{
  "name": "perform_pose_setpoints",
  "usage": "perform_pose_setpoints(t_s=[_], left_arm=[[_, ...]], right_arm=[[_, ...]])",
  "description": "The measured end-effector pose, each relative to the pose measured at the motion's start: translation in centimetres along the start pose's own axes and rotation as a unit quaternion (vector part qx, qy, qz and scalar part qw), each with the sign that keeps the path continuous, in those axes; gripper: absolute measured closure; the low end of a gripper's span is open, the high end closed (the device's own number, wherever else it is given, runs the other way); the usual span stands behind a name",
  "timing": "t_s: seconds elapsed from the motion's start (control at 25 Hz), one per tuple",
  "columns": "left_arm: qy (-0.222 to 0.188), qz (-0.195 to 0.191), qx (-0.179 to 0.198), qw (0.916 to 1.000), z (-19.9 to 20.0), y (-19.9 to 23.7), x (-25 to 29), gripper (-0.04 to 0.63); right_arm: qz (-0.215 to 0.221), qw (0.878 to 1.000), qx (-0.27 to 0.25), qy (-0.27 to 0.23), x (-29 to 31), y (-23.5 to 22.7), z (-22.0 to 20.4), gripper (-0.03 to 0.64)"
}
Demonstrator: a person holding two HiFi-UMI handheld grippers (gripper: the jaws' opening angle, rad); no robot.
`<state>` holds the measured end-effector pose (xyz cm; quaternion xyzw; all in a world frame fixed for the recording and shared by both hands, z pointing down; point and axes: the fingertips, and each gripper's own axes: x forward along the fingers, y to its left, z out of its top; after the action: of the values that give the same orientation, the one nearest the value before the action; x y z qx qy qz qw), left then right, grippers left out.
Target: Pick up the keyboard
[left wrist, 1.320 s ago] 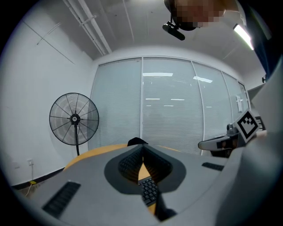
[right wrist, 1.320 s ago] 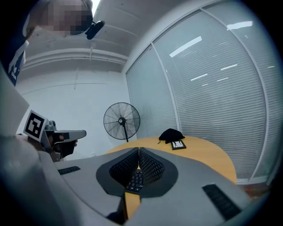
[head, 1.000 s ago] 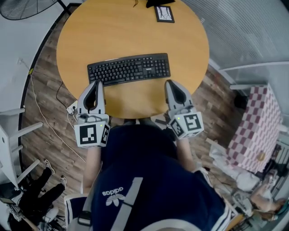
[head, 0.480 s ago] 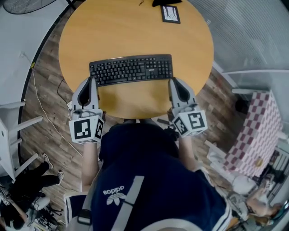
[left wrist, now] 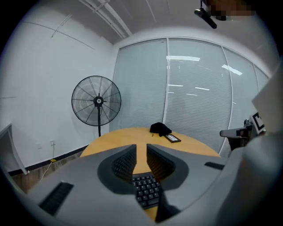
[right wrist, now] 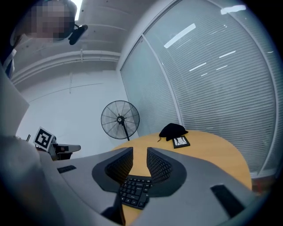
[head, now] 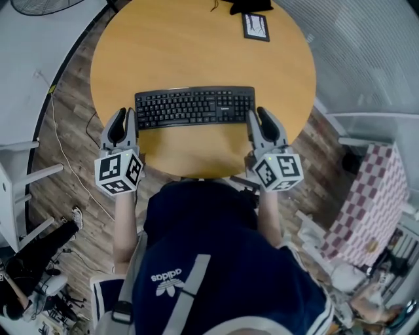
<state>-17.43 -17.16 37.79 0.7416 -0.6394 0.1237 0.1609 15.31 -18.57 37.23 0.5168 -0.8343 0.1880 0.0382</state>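
Observation:
A black keyboard (head: pixel 195 106) lies flat across the near half of the round wooden table (head: pixel 196 52). My left gripper (head: pixel 122 115) sits just off the keyboard's left end, over the table's edge. My right gripper (head: pixel 258 114) sits just off its right end. Both point away from me, apart from the keyboard. In the left gripper view the jaws (left wrist: pixel 141 152) stand a narrow gap apart with nothing between them, and the keyboard (left wrist: pixel 147 190) shows below. The right gripper (right wrist: pixel 140 154) looks the same, above the keyboard (right wrist: pixel 134 190). Both pairs of jaws have just been opening.
A small framed picture (head: pixel 256 26) and a black cloth lump (head: pixel 249 5) lie at the table's far edge. A standing fan (left wrist: pixel 96 102) is on the floor beyond the table. A white rack (head: pixel 16 183) stands left, a checkered bag (head: pixel 373 196) right.
Both grippers have moved forward and outward, from the keyboard's near side to its two ends. Their jaws, shut before, now stand slightly apart.

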Motion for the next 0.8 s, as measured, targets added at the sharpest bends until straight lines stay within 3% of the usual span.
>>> perform_pose_setpoints(t_s=[0.4, 0.8], left_arm=[[0.075, -0.029, -0.007, 0.9967, -3.5, 2.3, 4.8, 0.505], [0.162, -0.014, -0.043, 0.9857, -9.8, 6.2, 9.0, 0.505]], right_arm=[[-0.026, 0.999, 0.007, 0.032, 3.5, -3.6, -2.0, 0.537], [-0.059, 0.994, 0.016, 0.094, 6.8, -7.9, -6.3, 0.537]])
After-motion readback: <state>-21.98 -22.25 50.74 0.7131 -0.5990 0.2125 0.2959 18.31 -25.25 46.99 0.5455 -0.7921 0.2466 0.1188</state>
